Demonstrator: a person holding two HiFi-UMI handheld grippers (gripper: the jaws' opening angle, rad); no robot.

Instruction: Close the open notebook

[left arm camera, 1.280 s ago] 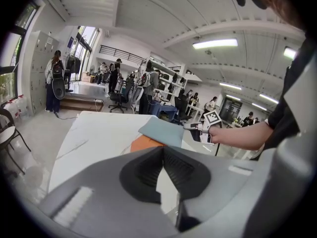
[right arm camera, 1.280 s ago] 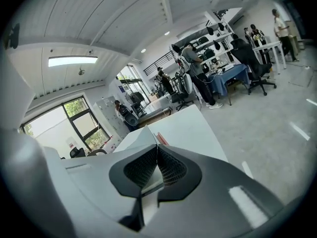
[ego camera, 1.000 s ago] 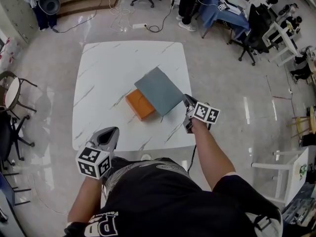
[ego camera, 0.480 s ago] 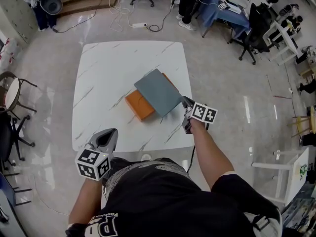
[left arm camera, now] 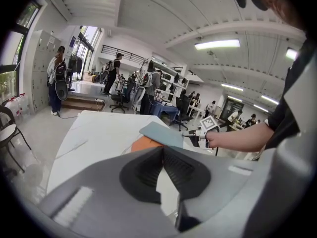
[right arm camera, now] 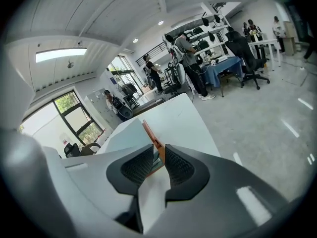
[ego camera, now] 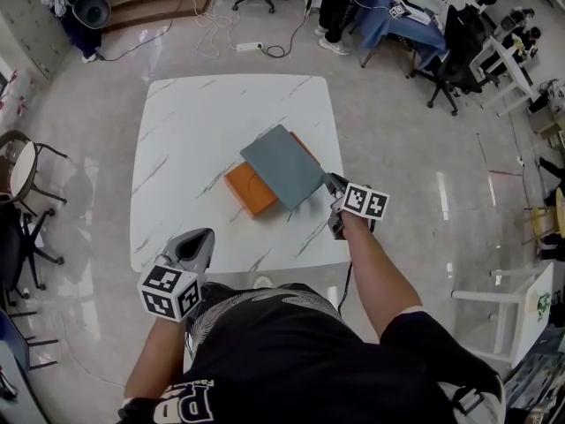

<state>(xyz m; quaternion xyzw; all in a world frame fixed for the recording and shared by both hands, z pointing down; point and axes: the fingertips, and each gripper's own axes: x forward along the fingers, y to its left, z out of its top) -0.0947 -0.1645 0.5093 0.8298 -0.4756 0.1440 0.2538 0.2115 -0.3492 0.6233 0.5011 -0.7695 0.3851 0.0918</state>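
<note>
- The right gripper (ego camera: 333,185) has its jaws opening. They stand narrowly apart, and the pads do not seem to press on anything.
- In the right gripper view, the thin edge of the notebook cover (right arm camera: 152,135) stands in the gap of this gripper (right arm camera: 159,155), orange on one side and grey on the other.
- The left gripper (ego camera: 198,238) has its jaws together with nothing between them, as the left gripper view shows (left arm camera: 163,151). It hangs over the near edge of the table (ego camera: 203,122), well apart from the notebook.
- The notebook (ego camera: 274,173) lies on the right half of the table, close to the right edge and somewhat toward the near right corner.
- Its grey cover (ego camera: 284,162) is tilted over the orange part (ego camera: 250,189). It is raised at the side of the right gripper and is not flat.
- Judging from this, the closing is mostly done: the cover is already swung over the block of pages.
- What is left seems to be that the cover drops flat onto the orange part and perhaps gets a light press.
- If the cover springs back when it is free, the closing would have to be done again.
</note>
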